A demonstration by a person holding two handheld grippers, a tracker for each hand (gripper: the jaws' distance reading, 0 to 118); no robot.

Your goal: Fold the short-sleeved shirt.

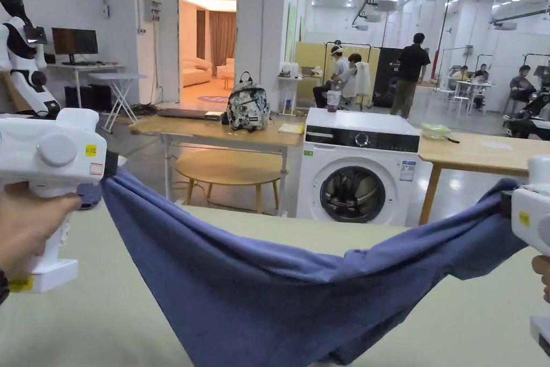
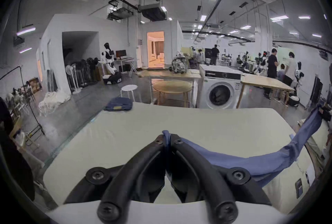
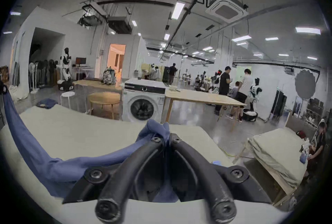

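Observation:
A blue short-sleeved shirt (image 1: 279, 298) hangs stretched between my two grippers above the pale green table (image 1: 86, 325), sagging in the middle onto the table. My left gripper (image 1: 110, 164) is raised at the left and shut on one end of the shirt (image 2: 233, 161); in the left gripper view (image 2: 167, 139) blue cloth pokes out between the closed jaws. My right gripper (image 1: 507, 204) at the right edge is shut on the other end, with a bunch of the shirt (image 3: 45, 159) above its tips (image 3: 166, 138).
A folded dark blue garment (image 2: 118, 104) lies at the table's far left corner. Beyond the table stand a washing machine (image 1: 357, 169), a round wooden stool table (image 1: 231, 169), wooden tables with a backpack (image 1: 247, 107), and several people farther back.

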